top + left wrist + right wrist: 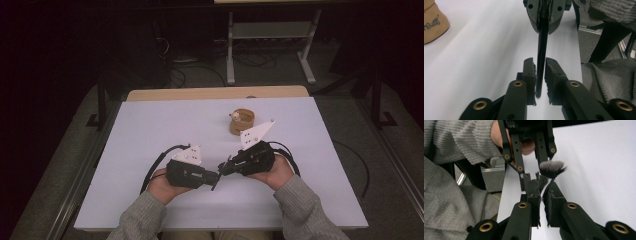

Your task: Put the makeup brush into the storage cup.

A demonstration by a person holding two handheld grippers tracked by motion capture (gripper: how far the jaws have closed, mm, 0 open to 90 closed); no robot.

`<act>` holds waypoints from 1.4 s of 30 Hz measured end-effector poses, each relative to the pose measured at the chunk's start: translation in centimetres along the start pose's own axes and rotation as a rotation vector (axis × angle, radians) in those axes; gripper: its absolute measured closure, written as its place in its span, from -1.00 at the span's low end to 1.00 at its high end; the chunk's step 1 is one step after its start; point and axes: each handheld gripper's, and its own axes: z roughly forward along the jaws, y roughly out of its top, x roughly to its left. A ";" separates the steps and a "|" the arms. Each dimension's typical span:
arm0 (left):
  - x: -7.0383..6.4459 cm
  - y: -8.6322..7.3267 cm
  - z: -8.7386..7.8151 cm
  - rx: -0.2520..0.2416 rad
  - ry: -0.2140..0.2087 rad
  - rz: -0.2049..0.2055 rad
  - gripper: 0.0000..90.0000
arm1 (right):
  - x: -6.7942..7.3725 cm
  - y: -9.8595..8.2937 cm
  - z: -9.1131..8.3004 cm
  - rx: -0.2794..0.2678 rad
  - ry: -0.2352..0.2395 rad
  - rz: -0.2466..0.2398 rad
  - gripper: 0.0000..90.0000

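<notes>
**Brush held between both grippers, near edge of the bench**

Nearest us, over the white bench (150,135), our left gripper (214,178) and right gripper (223,167) meet tip to tip. Between them runs a slim black makeup brush (541,50). Our right fingers (532,192) are clamped on its handle just below the grey bristles; our left fingers (529,72) sit close around the handle's other end, with narrow gaps showing. Beyond the brush, farther up the bench, stands a tan holder (242,121).
</notes>
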 end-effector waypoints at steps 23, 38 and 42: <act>-0.4 -3.8 -2.3 -0.001 0.137 -0.087 0.30 | -2.0 -0.7 -3.8 0.111 -0.095 0.090 0.83; -0.5 -6.2 -3.2 0.014 0.214 -0.125 0.19 | -3.5 -1.1 -5.4 0.129 -0.136 0.132 0.83; -0.5 -6.6 -3.4 0.013 0.232 -0.132 0.16 | -3.9 -1.1 -5.7 0.135 -0.141 0.151 0.83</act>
